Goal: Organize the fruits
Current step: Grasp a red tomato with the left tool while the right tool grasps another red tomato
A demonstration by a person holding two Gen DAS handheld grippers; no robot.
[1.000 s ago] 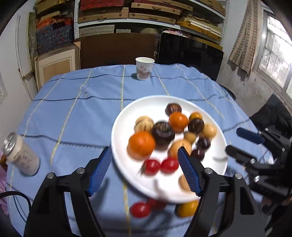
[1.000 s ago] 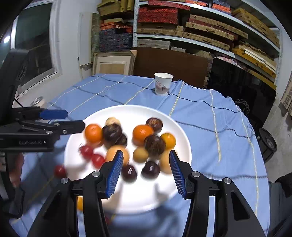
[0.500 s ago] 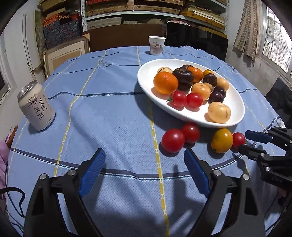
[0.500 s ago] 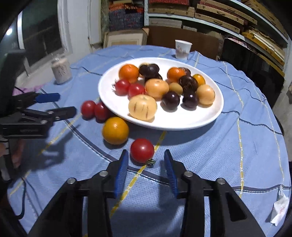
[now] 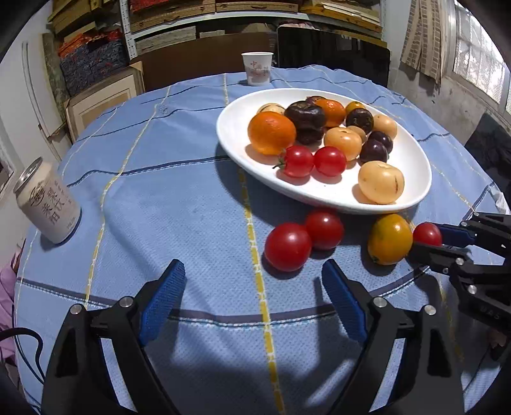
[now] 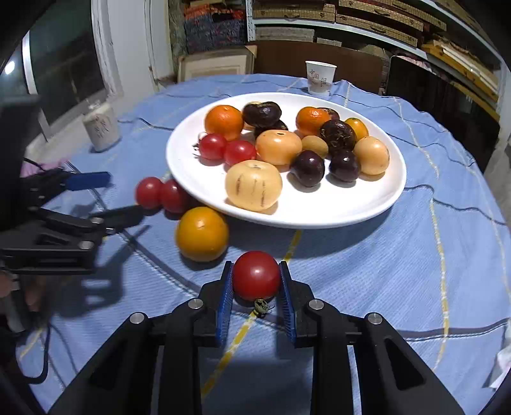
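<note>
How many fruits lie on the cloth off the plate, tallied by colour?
Red tomatoes: 3, one clamped in the right gripper
Orange-yellow fruit: 1
Total off the plate: 4

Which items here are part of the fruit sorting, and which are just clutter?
In play: white plate with fruit; red tomato gripped in the right tongs; orange fruit and two red tomatoes loose on the cloth; left tongs, open, empty.

Clutter: drink can, paper cup, shelves.
</note>
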